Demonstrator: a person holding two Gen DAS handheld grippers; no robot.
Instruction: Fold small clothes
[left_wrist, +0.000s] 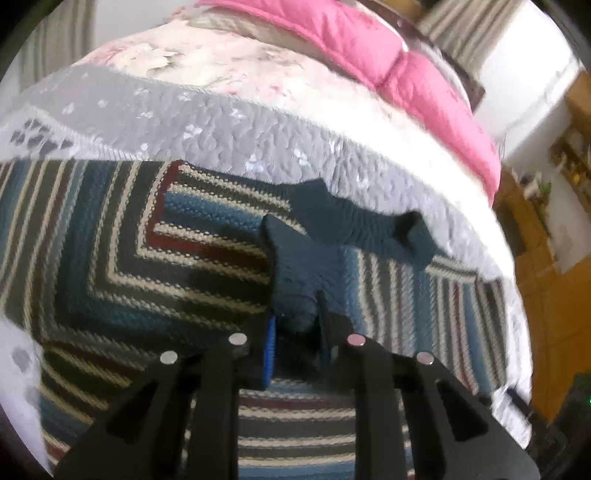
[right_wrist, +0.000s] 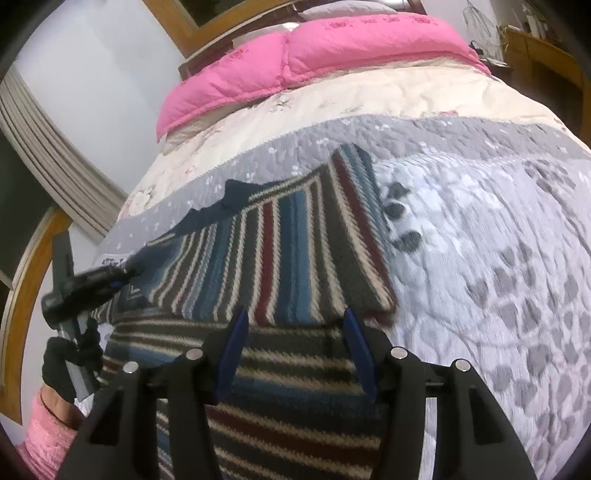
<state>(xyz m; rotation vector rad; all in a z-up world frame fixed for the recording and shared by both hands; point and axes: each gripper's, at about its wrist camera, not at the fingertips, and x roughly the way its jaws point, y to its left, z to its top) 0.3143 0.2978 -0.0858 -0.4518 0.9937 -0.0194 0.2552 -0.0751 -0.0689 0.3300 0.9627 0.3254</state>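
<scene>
On the grey quilted bedspread (right_wrist: 480, 206) lies a knitted striped sweater (right_wrist: 280, 254). The left gripper (left_wrist: 295, 328) is closed on its ribbed dark-blue cuff (left_wrist: 295, 280). The right gripper (right_wrist: 295, 350) hovers open above the sweater's hem; the rest is blurred.

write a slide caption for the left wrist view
Left tongs pinch the dark blue collar of a striped sweater on a bed.

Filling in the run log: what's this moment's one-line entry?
left claw: shut on collar | right claw: open above striped sweater | bed quilt
</scene>
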